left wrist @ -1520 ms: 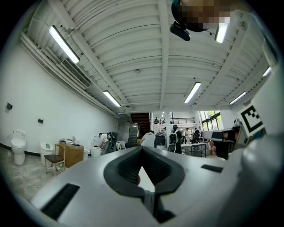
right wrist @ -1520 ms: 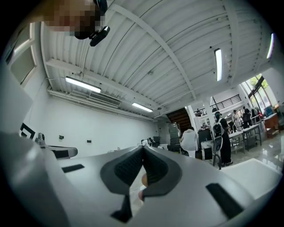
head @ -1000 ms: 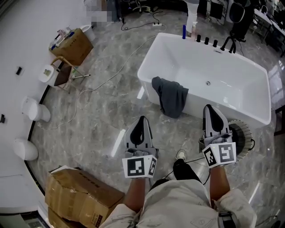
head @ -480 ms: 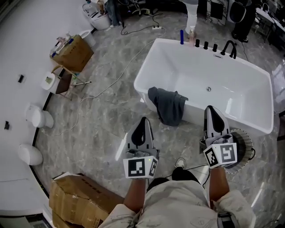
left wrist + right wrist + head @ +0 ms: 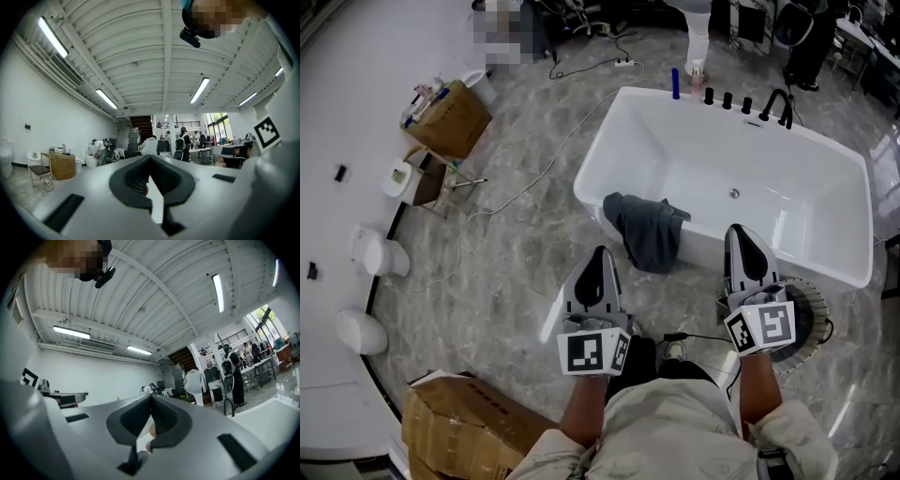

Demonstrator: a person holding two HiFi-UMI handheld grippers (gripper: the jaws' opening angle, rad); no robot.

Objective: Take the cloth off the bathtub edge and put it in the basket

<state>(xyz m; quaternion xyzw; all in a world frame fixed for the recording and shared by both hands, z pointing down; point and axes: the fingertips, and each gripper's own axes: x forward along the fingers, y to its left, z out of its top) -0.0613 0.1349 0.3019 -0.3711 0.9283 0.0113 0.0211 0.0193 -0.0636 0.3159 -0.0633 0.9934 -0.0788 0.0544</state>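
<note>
On the near rim of the white bathtub (image 5: 694, 150), a dark grey cloth (image 5: 647, 230) is draped, with most of it hanging down the outer wall toward the floor. This is seen only from the head view, as is the round slatted basket (image 5: 811, 302), which stands on the floor just beside the tub and is partly covered by the right gripper (image 5: 741, 234). The left gripper (image 5: 598, 255) is held level over the marble floor, short of the cloth and apart from it.

Neither cloth nor basket is shown in the 2 gripper views. In the left gripper view the jaws of the left gripper (image 5: 150, 158) are seen pressed together with nothing between them, and a cardboard box (image 5: 62, 165) and distant people at desks lie beyond. In the right gripper view the right gripper (image 5: 151, 399) is likewise closed and empty, and the tub's rim and a black faucet (image 5: 229, 406) are seen at the right.
</note>
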